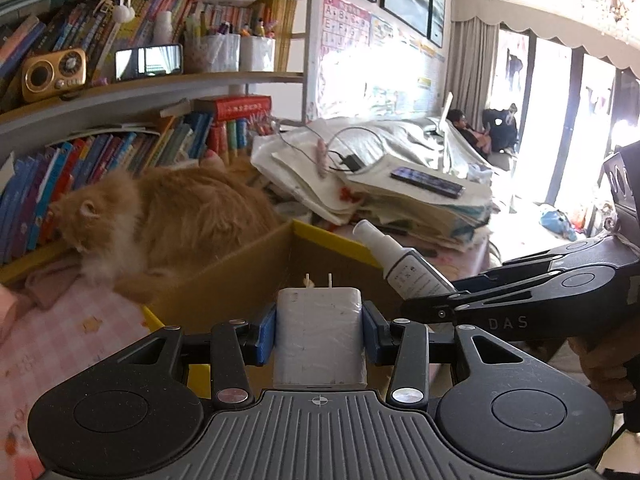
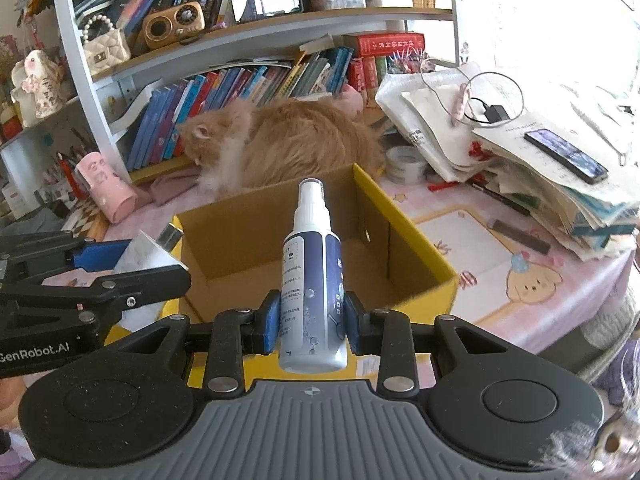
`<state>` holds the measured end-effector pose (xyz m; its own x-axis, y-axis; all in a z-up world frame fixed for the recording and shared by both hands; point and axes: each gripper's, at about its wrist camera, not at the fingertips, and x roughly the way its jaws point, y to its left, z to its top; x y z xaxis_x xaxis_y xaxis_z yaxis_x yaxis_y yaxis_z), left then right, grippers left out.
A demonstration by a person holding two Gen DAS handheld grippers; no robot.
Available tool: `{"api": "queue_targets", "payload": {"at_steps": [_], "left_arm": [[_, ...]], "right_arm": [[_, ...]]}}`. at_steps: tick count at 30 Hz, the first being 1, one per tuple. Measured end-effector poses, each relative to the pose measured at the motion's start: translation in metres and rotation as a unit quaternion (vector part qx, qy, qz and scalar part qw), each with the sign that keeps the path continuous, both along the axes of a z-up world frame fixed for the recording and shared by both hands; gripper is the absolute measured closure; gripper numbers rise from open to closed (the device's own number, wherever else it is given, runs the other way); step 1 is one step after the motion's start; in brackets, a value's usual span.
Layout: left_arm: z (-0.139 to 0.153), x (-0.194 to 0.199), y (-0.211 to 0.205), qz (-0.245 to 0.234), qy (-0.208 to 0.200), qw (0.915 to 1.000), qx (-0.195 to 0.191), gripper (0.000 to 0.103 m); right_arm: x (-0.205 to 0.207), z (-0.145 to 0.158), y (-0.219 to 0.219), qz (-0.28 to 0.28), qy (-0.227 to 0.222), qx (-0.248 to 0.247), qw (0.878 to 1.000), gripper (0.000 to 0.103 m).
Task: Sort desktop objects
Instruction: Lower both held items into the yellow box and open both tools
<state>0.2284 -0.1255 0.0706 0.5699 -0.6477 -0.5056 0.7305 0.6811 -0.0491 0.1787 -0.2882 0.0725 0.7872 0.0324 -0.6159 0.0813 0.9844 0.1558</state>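
Cardboard box point(image 2: 320, 248) ahead of two loaded grippers, its visible interior bare.

One open-topped box with yellow outer faces stands on the pink desk cloth point(image 2: 472, 240) just beyond both sets of fingers. One white charger plug point(image 1: 320, 336), prongs pointing away, is clamped between the blue pads of the left gripper point(image 1: 319, 334), whose jaws stand partly apart at the plug's width. One spray bottle point(image 2: 314, 280), nozzle forward, is pinched at its body by the right gripper point(image 2: 312, 320), jaws nearly closed. One orange cat point(image 2: 288, 144) lies beyond the box; one phone point(image 2: 566, 156) rests on a paper stack point(image 2: 520, 184) to the right.
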Motion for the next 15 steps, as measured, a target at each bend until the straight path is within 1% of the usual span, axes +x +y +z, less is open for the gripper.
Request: {"api": "queue_targets", "payload": {"at_steps": [6, 9, 15], "left_arm": [[-0.005, 0.031, -0.009, 0.009, 0.0, 0.9999, 0.009, 0.061], [-0.01, 0.048, -0.014, 0.011, 0.008, 0.9998, 0.017, 0.061], [-0.026, 0.08, -0.029, 0.008, 0.019, 0.9985, 0.051, 0.061]], "right_arm": [[0.031, -0.001, -0.006, 0.026, 0.002, -0.017, 1.0, 0.073], [0.048, -0.004, -0.01, 0.041, 0.007, -0.032, 0.999, 0.073], [0.089, -0.021, -0.016, 0.074, 0.034, -0.06, 0.995, 0.073]]}}
